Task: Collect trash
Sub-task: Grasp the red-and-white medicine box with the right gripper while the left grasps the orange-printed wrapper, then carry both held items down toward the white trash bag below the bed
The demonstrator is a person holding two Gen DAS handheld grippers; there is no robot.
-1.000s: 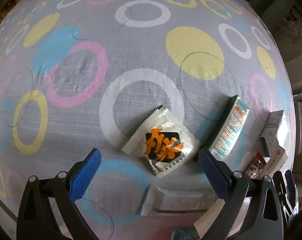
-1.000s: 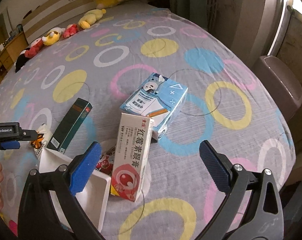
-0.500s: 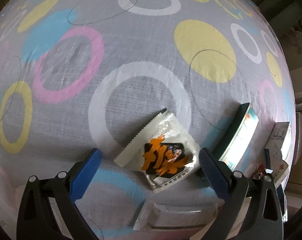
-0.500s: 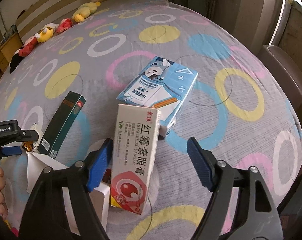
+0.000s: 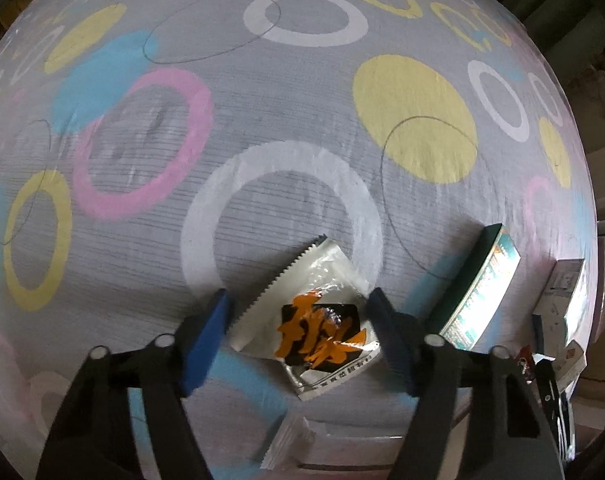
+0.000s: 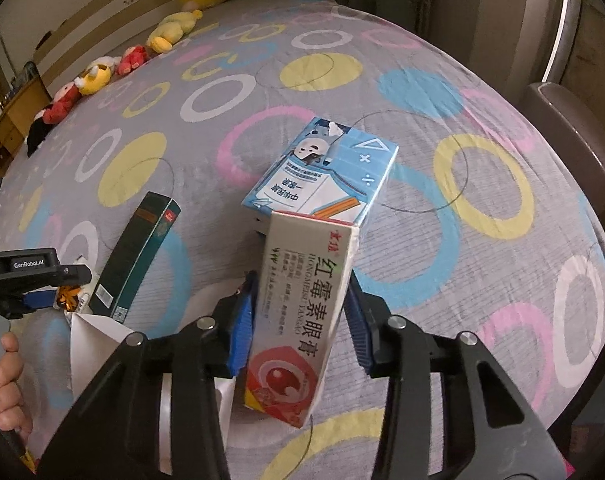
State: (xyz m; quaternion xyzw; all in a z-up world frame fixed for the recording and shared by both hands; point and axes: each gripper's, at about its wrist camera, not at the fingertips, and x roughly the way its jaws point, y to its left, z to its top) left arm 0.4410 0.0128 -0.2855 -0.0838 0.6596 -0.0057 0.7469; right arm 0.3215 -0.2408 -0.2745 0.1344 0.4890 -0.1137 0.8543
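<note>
Looking down the left gripper (image 5: 298, 328), I saw its blue pads had just been closing in on either side of the silver snack wrapper (image 5: 308, 320) with the orange characters, which lay flat on the circle-patterned bedspread (image 5: 262, 100); the left pad stood at the wrapper's serrated edge and the right pad at its far corner, but I could not tell whether either pressed on it yet. A dark green carton (image 5: 478, 292) lay just to the right of it. Through the right wrist view, the right gripper (image 6: 300, 320) had also just been closing, and its pads sat against both long sides of the white ointment box (image 6: 302, 312) with red print, clamping it. That box leaned against a blue-and-white carton (image 6: 322, 172). Stuffed toys (image 6: 102, 76) lined the far edge.
</note>
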